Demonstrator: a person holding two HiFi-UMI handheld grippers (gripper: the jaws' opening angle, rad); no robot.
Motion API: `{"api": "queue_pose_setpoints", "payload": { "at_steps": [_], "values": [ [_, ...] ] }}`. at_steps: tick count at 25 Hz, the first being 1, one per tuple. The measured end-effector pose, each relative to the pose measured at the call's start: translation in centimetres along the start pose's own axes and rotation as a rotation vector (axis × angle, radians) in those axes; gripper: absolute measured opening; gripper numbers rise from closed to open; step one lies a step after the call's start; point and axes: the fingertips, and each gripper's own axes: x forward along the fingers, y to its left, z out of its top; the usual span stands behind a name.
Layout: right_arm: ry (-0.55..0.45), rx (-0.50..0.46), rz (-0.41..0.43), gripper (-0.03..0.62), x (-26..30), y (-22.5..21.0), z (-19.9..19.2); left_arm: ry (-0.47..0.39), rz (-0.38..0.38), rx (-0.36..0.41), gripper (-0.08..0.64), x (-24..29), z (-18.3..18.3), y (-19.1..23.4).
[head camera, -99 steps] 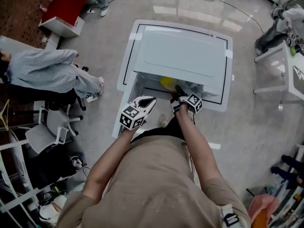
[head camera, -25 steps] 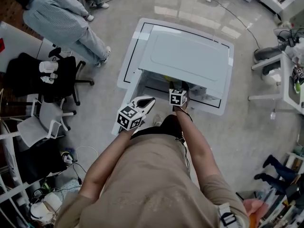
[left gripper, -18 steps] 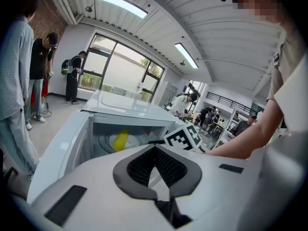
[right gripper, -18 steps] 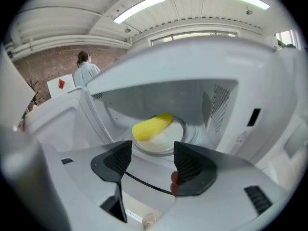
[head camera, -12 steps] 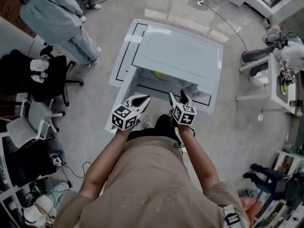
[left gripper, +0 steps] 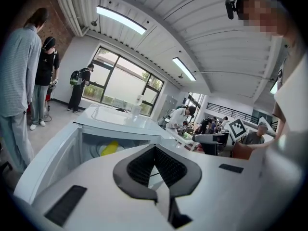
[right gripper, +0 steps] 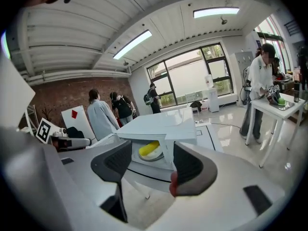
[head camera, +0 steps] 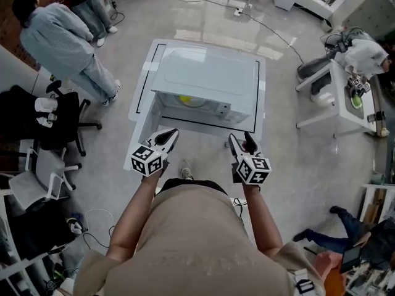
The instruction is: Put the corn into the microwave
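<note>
A yellow corn cob (head camera: pixel 184 99) lies inside the white microwave (head camera: pixel 207 73), on its turntable plate (right gripper: pixel 153 154); the corn (right gripper: pixel 148 149) shows between my right jaws and also in the left gripper view (left gripper: pixel 109 148). The microwave door (head camera: pixel 145 117) hangs open to the left. My right gripper (head camera: pixel 242 142) (right gripper: pixel 151 165) is open and empty, held back from the opening. My left gripper (head camera: pixel 163 140) (left gripper: pixel 155 150) is shut on nothing, in front of the door.
The microwave stands on a white table (head camera: pixel 262 128) with a black outline. Two people (head camera: pixel 62 42) stand at the far left by an office chair (head camera: pixel 52 119). Another white table (head camera: pixel 349 88) with a person is at the right.
My right gripper has pulled back out of the microwave and toward me, empty, while the corn stays inside. Both grippers now sit lower in the head view, farther from the microwave.
</note>
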Motion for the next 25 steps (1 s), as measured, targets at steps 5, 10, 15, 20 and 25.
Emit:
{"api": "queue_pose_setpoints", "payload": {
  "at_steps": [5,10,15,20,25],
  "values": [
    [-0.087,0.061,0.035,0.276,-6.4,-1.4,2.7,0.014,-0.018,0.040,0.005,0.2,-0.4,-5.1],
    [-0.119,0.070,0.034,0.276,-12.8,-3.3,2.2,0.019,-0.041,0.048,0.005,0.3,-2.1,-10.4],
    [-0.133,0.128,0.042,0.276,-16.4,-4.9,-0.7,0.062,-0.054,0.075,0.005,-0.4,-5.6,-13.6],
    [-0.142,0.157,0.029,0.276,-20.2,-5.2,-2.9,0.108,-0.039,0.084,0.005,-2.4,-8.7,-15.5],
    [-0.127,0.193,0.024,0.276,-22.9,-5.5,-5.2,0.119,-0.015,0.059,0.005,-4.0,-10.1,-17.1]
  ]
}}
